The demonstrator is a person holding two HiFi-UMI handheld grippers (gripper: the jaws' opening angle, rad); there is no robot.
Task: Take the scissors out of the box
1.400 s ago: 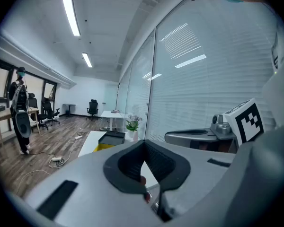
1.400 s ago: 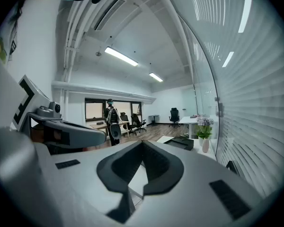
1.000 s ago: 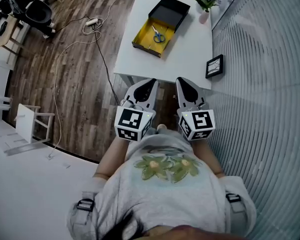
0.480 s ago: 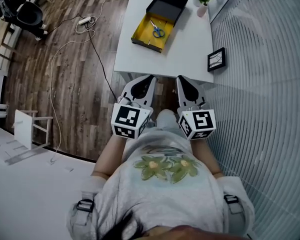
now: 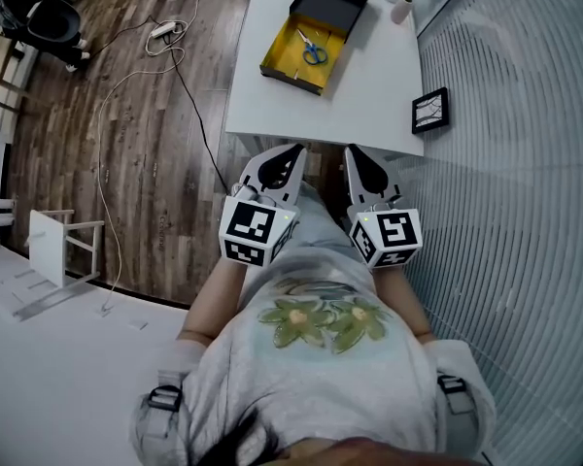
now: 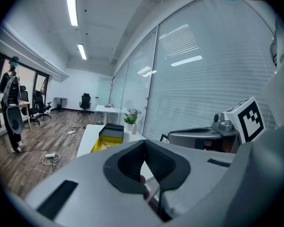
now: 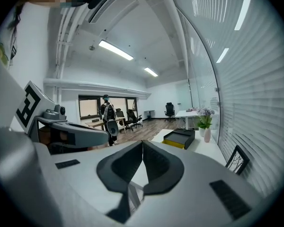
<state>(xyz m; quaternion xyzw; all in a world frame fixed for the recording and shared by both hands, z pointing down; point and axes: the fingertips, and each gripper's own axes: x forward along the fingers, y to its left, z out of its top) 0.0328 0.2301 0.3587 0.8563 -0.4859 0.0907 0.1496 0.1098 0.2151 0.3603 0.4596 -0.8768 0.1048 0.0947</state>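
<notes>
- Head view, nearest: the left gripper (image 5: 291, 151) and right gripper (image 5: 351, 151) are held side by side in front of the person's body, at the near edge of the white table (image 5: 369, 105).
- Gripper views: both pairs of jaws are pressed together with nothing between them.
- Mid table: a picture frame (image 5: 429, 111) stands at the right edge.
- Far end: the scissors (image 5: 312, 49) lie in the yellow box (image 5: 290, 72), well away from both grippers; a flower vase (image 5: 403, 6) stands nearby.
</notes>
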